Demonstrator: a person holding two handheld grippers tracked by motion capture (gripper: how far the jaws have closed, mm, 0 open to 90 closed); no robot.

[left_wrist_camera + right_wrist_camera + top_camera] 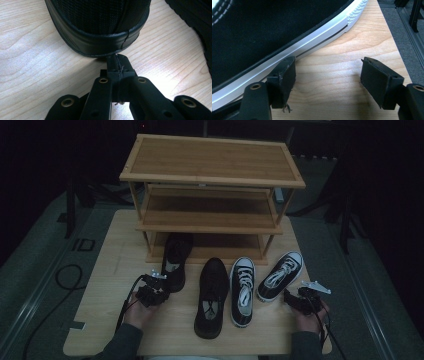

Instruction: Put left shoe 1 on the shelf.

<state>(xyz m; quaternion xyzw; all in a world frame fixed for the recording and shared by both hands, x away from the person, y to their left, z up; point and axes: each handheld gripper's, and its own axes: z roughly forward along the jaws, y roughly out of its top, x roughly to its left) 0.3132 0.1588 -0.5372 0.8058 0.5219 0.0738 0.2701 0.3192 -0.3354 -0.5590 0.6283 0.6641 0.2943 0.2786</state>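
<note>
Shoe (176, 261) toe to rack (212, 195), lengthwise; left jaws clenched at heel, right released.

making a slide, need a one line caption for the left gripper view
Shut left claw with its tip at the heel of an all-black shoe on the pale wooden table.

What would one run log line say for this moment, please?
left gripper: shut, tips at black shoe heel | right gripper: open, beside black-and-white sneaker | rack: shelves bare

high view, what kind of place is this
Probably a staged recording setup, not a home: a wooden shoe rack and four shoes sit on a plywood tabletop, with dark surroundings and a cable on the floor.
</note>
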